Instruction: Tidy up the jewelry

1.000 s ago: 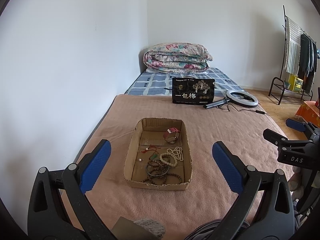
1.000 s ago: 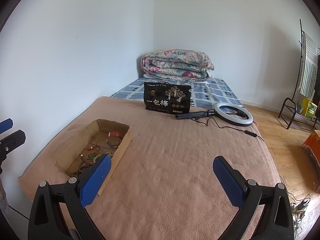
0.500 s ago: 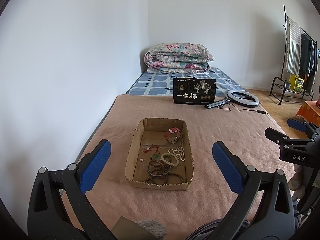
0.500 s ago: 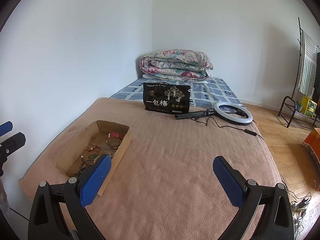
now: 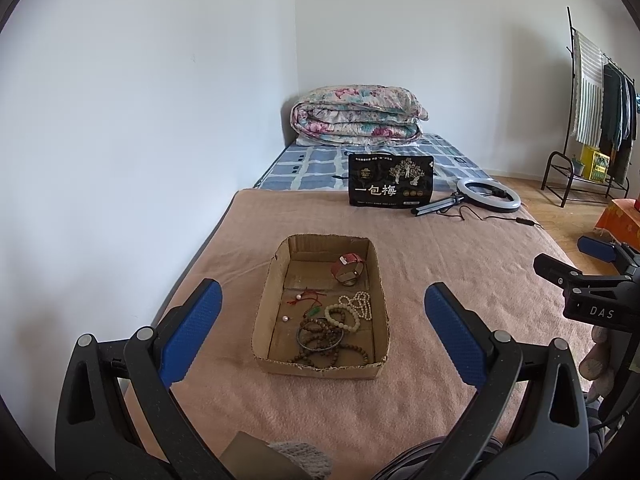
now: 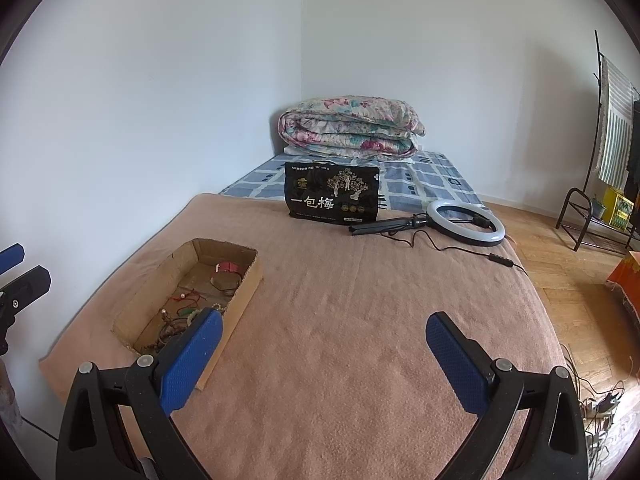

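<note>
A: Left view: left gripper (image 5: 322, 326) wide open, empty, aimed at box (image 5: 276, 280) holding jewelry (image 5: 334, 326) in one loose heap.

B: Right view: right gripper (image 6: 320, 354) gaping, empty, box (image 6: 248, 284) off left. Sorted or not, unclear; either stage fits.

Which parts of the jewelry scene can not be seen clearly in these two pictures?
- Right wrist view: the near end of the brown cardboard tray is covered by the blue finger of the right hand-held gripper.
- Left wrist view: the small print on the black snack bag is too small to read.
- Left wrist view: the grey knitted item is cut off at the bottom edge.
</note>
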Demonstrator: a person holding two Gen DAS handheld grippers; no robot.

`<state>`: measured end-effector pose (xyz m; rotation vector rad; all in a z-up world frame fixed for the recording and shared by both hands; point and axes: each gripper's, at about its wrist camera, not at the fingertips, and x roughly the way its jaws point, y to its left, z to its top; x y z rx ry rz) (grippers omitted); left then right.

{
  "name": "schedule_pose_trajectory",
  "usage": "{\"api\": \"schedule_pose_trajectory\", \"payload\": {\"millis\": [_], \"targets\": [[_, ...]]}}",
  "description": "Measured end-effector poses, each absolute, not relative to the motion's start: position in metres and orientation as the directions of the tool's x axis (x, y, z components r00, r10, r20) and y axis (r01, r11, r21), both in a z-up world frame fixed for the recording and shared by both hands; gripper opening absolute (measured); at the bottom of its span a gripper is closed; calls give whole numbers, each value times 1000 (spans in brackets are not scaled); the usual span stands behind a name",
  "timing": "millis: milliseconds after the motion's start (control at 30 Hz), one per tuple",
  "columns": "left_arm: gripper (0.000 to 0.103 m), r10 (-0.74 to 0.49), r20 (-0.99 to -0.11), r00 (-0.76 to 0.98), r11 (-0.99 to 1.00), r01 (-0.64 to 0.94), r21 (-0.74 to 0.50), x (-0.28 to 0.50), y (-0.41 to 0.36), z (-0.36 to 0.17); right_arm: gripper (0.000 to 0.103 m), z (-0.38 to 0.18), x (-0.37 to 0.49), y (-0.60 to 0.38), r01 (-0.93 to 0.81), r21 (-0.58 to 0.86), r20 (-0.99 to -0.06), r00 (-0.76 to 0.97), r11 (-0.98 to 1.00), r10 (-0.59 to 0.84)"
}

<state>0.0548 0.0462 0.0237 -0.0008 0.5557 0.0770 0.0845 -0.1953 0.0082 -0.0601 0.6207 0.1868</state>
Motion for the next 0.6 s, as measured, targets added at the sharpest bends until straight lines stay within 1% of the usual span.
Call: {"api": "schedule_pose_trajectory", "payload": {"millis": [333,600], "targets": [[103,75,-525,848,997,-73,24,53,44,22,103,7,84,-198,-185,3,-584,797,983,152],[103,95,-504,858,995,-83,46,53,46,21,103,6,83,-201,-181,6,-586,796,983,150]]}}
